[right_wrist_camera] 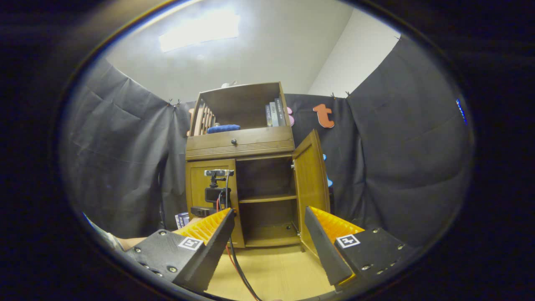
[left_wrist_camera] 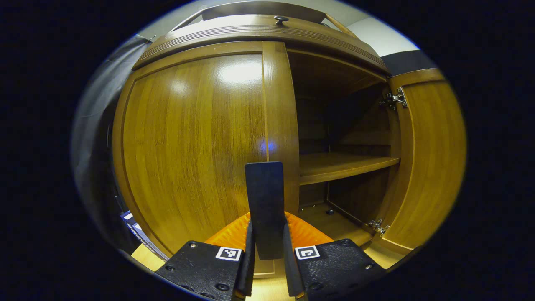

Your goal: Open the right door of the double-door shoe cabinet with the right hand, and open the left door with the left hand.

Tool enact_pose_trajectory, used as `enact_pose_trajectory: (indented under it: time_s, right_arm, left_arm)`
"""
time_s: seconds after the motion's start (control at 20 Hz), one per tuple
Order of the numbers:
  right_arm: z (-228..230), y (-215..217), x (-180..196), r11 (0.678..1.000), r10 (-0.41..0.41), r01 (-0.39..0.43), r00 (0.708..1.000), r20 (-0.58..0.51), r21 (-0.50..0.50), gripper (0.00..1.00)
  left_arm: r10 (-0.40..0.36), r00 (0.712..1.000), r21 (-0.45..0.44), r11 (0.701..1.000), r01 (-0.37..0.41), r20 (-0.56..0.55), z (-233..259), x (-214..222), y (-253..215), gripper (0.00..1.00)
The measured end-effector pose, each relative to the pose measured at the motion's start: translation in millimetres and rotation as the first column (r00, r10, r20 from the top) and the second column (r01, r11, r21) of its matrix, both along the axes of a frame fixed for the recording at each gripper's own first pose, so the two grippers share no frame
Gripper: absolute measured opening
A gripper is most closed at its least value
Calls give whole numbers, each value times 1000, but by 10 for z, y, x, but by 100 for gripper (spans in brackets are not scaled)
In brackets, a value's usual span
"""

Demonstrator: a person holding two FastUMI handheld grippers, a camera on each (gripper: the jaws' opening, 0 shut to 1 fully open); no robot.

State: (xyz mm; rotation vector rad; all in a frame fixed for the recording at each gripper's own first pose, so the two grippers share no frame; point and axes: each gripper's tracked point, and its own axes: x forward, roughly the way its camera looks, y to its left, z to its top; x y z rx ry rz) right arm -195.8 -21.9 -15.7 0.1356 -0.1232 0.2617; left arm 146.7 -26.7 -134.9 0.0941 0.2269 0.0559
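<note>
Cabinet [right_wrist_camera: 240, 184] stands against the booth's back wall, its right door [right_wrist_camera: 311, 175] swung wide and its left door [left_wrist_camera: 192, 146] flush in the frame. Left gripper [left_wrist_camera: 267, 238] sits at that door's inner edge, fingers pinched on a dark upright handle [left_wrist_camera: 264, 196], probably the door's pull. Right gripper [right_wrist_camera: 267, 242] hangs back, jaws spread and empty.

no readable text anywhere; only square coded markers [left_wrist_camera: 229, 253] on the tool bodies, no words.
</note>
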Motion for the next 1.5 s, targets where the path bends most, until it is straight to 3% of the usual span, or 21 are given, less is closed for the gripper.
enact_pose_trajectory:
  time_s: [0.1,0.4,0.9,1.35,1.5]
  right_arm:
    - [24,-66,-9,1000,-22,22,1000,5,4,96]
    - [4,-171,27,998,-62,62,998,-13,-2,100]
    - [-54,-254,109,997,-79,79,996,-37,15,97]
    - [-184,-352,209,991,-132,134,989,-64,27,100]
    - [-268,-340,241,991,-131,133,988,-79,30,96]
  left_arm:
    - [-9,1000,3,1000,9,-11,5,-125,3,33]
    - [-45,999,6,999,45,-9,58,-397,-7,33]
    - [-82,997,4,997,82,-12,120,-862,66,34]
    - [-118,993,-19,993,117,-15,221,-1450,301,32]
    - [-117,993,-20,993,117,1,273,-1632,421,34]
